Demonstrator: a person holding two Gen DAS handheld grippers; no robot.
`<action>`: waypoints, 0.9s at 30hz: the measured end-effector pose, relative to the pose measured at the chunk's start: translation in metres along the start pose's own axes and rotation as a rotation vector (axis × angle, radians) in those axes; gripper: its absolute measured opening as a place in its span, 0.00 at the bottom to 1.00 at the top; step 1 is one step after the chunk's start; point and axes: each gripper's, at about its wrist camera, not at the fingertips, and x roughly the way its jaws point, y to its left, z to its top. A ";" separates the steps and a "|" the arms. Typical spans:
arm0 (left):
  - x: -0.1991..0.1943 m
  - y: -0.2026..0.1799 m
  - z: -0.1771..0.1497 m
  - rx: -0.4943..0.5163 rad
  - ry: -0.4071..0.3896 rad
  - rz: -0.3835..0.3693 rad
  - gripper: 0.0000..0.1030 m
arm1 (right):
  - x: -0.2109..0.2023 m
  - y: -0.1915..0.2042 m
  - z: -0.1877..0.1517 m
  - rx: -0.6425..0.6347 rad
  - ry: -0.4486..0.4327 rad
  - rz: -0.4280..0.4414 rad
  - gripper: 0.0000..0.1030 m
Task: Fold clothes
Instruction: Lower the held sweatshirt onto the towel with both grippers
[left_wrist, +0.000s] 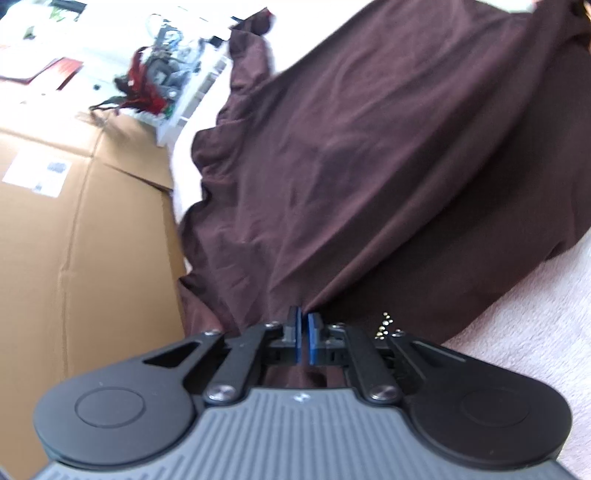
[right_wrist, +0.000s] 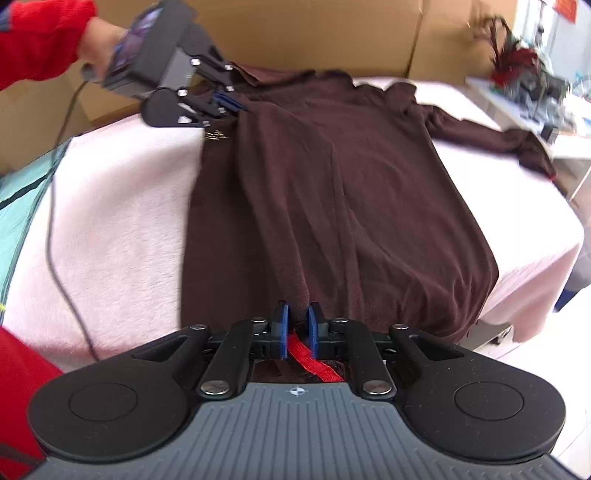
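the brown shirt (right_wrist: 332, 192) lies spread on the bed (right_wrist: 110, 221); left hand-held gripper (left_wrist: 303, 317) pinches one edge, right hand-held gripper (right_wrist: 297, 325) is clamped on the opposite edge

One brown garment (right_wrist: 332, 192), two tongs (right_wrist: 297, 326).

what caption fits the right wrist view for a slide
Right gripper and left gripper pinch opposite ends of a brown shirt spread on a pink blanket.

Black linkage arms with silver screws carry blue pads (left_wrist: 313, 334) on a ribbed grey housing; the person wears a red sleeve (right_wrist: 40, 40), a dark cable (right_wrist: 55, 236) trailing.
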 end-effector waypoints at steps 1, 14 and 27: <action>-0.004 0.002 -0.001 -0.012 -0.009 0.005 0.06 | -0.007 0.006 -0.001 -0.010 -0.015 -0.011 0.09; -0.015 -0.004 -0.011 -0.013 -0.005 0.025 0.03 | -0.015 0.050 -0.021 -0.221 -0.014 -0.046 0.09; -0.022 -0.023 -0.028 -0.038 0.044 0.012 0.03 | -0.015 0.037 -0.020 -0.057 0.008 0.019 0.19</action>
